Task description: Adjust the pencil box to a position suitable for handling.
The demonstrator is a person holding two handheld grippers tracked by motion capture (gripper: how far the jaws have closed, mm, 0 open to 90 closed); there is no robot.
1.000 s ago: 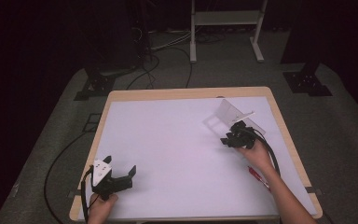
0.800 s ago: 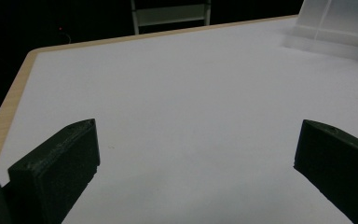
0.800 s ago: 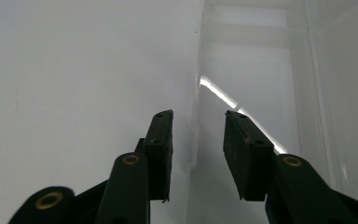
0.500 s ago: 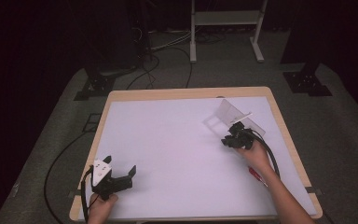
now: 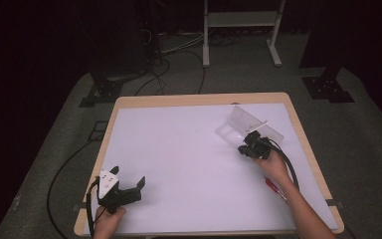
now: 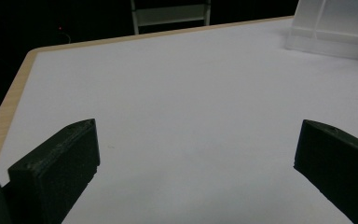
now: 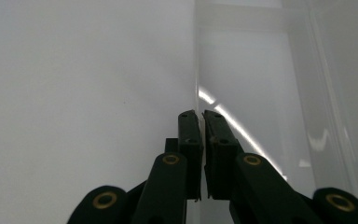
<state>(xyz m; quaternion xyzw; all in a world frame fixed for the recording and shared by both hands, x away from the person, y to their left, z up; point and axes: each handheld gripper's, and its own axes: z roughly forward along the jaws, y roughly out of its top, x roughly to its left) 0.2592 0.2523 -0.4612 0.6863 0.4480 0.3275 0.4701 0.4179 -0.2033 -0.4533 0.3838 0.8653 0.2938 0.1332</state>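
A clear plastic container (image 5: 248, 124) stands tilted at the right of the white table (image 5: 179, 144). My right gripper (image 5: 244, 143) reaches it from the near side. In the right gripper view its jaws (image 7: 201, 116) have just been closing and now pinch the container's thin clear wall (image 7: 261, 70) between the pads. My left gripper (image 5: 128, 175) rests near the table's front left corner, held by a hand. Its jaws (image 6: 196, 163) stand wide open over bare tabletop with nothing between them. The container (image 6: 331, 23) lies far off at the top right of that view.
A red pen-like object (image 5: 273, 188) lies on the table beside the right forearm. The table's wooden rim (image 5: 199, 98) borders the white top. Beyond the far edge are cables and stand legs (image 5: 238, 30) on a dark floor.
Both hands have stayed in place and the clear container has not shifted. No other difference shows in the high view.
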